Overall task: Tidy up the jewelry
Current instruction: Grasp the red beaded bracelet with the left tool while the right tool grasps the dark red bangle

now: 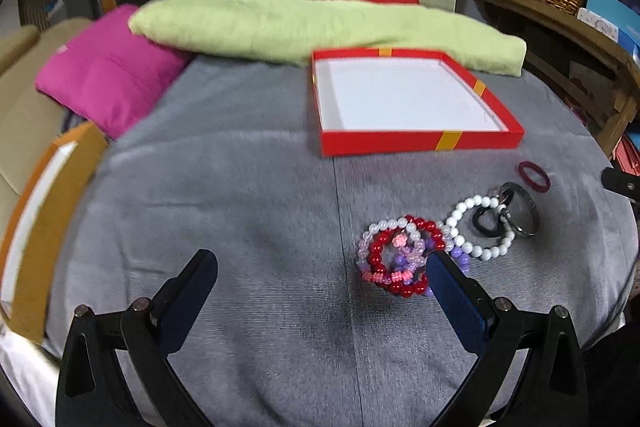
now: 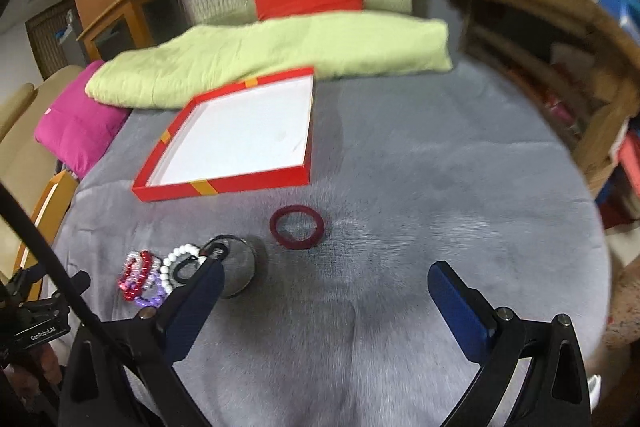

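The left gripper (image 1: 322, 263) is built from black plastic arms that curve inward like ribs, with triangular cut-outs near the base and round silver screw heads at the pivots. Its fingers (image 1: 456, 297) are flat rectangular pads faced in dark blue. The right gripper (image 2: 326, 277) has the same build: black curved arms, silver screws, blue-faced fingers (image 2: 460, 311). In the right wrist view, a black body at the left edge carries small white lettering, and a thin black cable (image 2: 44, 247) crosses diagonally.
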`<state>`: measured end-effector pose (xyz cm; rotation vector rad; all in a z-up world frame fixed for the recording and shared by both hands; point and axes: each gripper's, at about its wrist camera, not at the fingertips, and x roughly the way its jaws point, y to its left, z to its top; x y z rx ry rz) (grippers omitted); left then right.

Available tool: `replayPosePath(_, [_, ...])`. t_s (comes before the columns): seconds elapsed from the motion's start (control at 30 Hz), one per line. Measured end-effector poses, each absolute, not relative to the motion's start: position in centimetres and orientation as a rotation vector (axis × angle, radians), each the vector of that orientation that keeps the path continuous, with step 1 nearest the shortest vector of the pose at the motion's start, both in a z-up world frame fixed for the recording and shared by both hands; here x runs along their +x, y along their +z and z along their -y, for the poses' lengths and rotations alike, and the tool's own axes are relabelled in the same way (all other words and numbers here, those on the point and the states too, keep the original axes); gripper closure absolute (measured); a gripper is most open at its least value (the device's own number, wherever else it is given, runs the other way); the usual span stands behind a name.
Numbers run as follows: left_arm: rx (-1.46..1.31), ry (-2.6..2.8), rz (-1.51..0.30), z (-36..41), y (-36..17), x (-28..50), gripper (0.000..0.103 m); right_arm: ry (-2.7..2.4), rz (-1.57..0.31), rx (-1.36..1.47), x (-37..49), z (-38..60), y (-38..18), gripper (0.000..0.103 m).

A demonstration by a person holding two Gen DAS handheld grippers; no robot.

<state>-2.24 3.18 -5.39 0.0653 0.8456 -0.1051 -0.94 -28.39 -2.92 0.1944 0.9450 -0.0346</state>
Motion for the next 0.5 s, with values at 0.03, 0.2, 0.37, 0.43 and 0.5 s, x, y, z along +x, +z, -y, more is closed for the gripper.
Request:
replayPosePath(0.03, [0.048, -0.119, -0.860, -3.3, -5.8, -1.9, 0.000, -0.015, -0.964, 0.212, -0.1, 28.5, -3.5, 0.010])
replayPosePath(0.2, [0.007, -0.150, -0.907, -3.5, -7.1, -0.6, 0.011, -0.006, -1.021, 0.271, 3.1, 28.9, -5.4, 0.028])
replayPosePath(0.37, [0.036, -0.180, -0.954, -2.8, -7.9, 0.6, 0.023, -0.015, -1.047, 0.275, 5.4, 29.0, -6.6, 0.038])
replayPosePath(0.43, [0.074, -0.191, -0.979, -2.3, -8.3, 1.4, 0.036, -0.012, -1.072, 0.280, 6.1, 29.3, -7.2, 0.047])
replayPosePath(0.5, [0.085, -0.201, -1.006, -2.1, -8.9, 2.3, 0.046, -0.007, -1.087, 0.287, 6.6, 29.4, -7.8, 0.051])
